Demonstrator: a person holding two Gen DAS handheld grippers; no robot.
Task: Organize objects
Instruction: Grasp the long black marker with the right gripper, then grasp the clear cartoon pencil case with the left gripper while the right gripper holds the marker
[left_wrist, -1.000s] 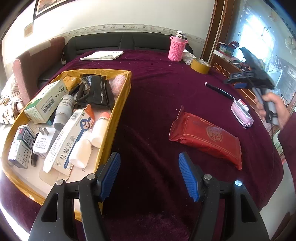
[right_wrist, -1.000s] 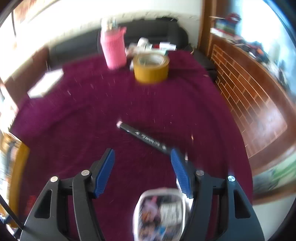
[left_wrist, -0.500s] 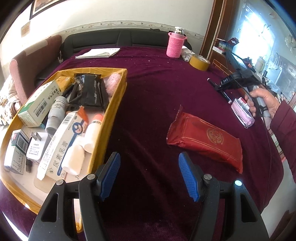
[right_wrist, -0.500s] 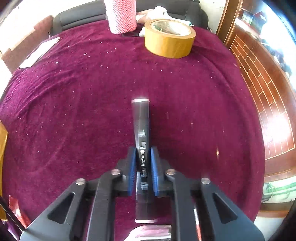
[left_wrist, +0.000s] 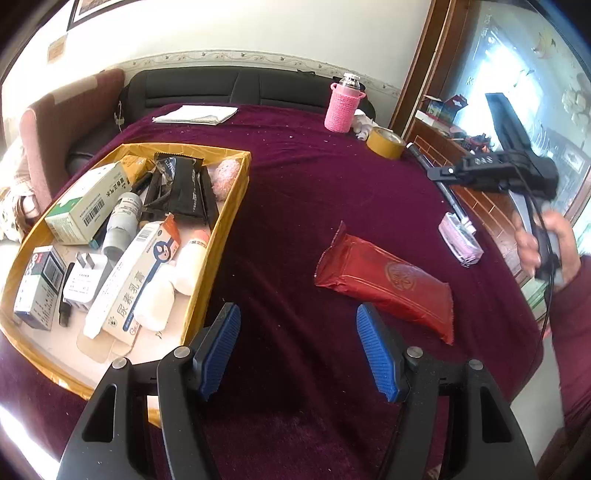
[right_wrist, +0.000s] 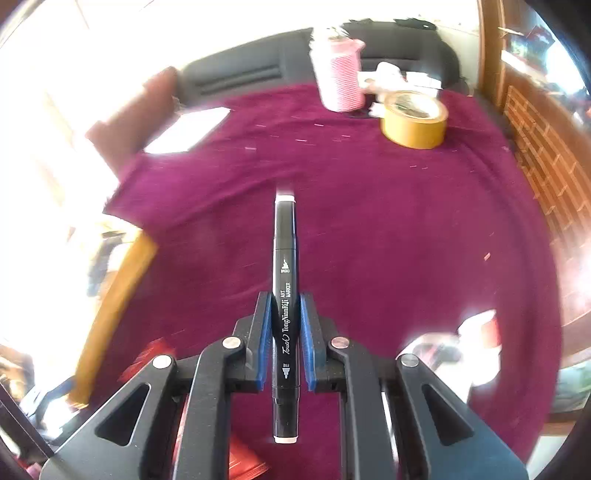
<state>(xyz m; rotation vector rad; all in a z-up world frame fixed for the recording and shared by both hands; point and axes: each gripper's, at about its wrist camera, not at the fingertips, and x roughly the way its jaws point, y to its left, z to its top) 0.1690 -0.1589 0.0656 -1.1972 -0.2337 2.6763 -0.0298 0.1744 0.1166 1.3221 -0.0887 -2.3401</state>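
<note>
Now black marker (right_wrist: 284, 295) between right gripper (right_wrist: 284, 314) pads.

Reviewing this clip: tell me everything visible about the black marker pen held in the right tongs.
The slim black plastic marker pen has a pale band at each end and white print along its barrel, including "Touch" and "ART MARKER". The right tongs are shut on it: both blue ribbed pads press its middle section, and it lies in line with them, its far end pointing away from the camera. It hangs above the burgundy velvet tablecloth, and nothing but the pads visibly touches it.
</note>
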